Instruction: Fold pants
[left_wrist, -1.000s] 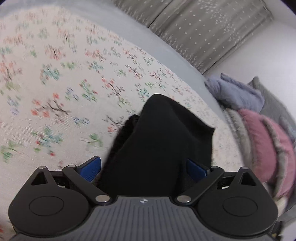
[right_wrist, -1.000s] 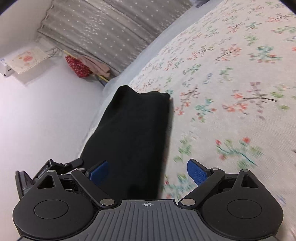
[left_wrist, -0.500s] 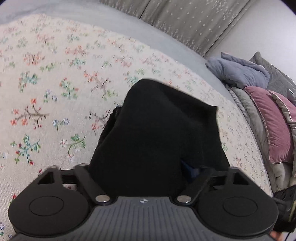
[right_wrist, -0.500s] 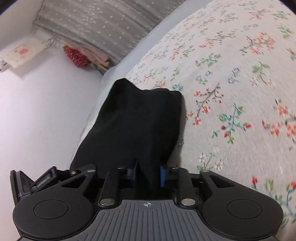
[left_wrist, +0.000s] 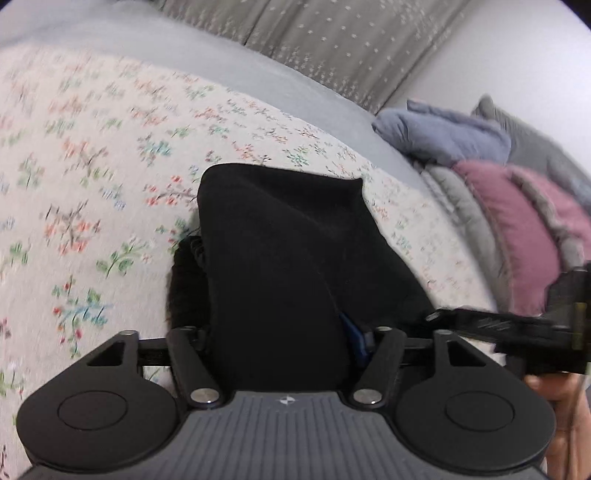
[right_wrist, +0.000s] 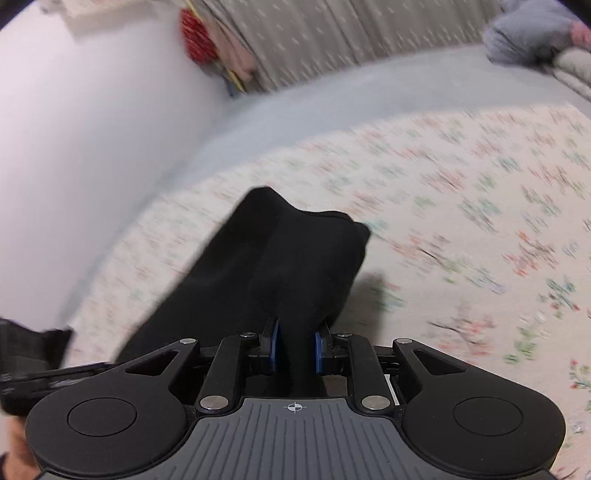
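Note:
Black pants (left_wrist: 277, 240) lie bunched on the flowered bedspread (left_wrist: 92, 166), their near end raised off it. My left gripper (left_wrist: 277, 332) holds a thick wad of that end. Its jaws stand wide, one blue pad (left_wrist: 355, 338) presses into the cloth, and the other finger is hidden by fabric. In the right wrist view the pants (right_wrist: 288, 251) run away from me toward the wall. My right gripper (right_wrist: 295, 343) is shut on a narrow fold of them, with both blue pads pinching it. The right gripper's body (left_wrist: 517, 328) shows at the left view's right edge.
Pink and grey pillows (left_wrist: 517, 229) and a blue-grey blanket (left_wrist: 450, 136) are stacked at the bed's right end. A grey dotted curtain (left_wrist: 332, 44) hangs behind the bed. A white wall (right_wrist: 92, 129) borders the bed's left side, with a red cloth bag (right_wrist: 195, 40) hanging near it.
Both grippers were open around the pants' end a second ago. Both have closed on the cloth, the right one narrowly, and have lifted and carried it across the bed while rolling.

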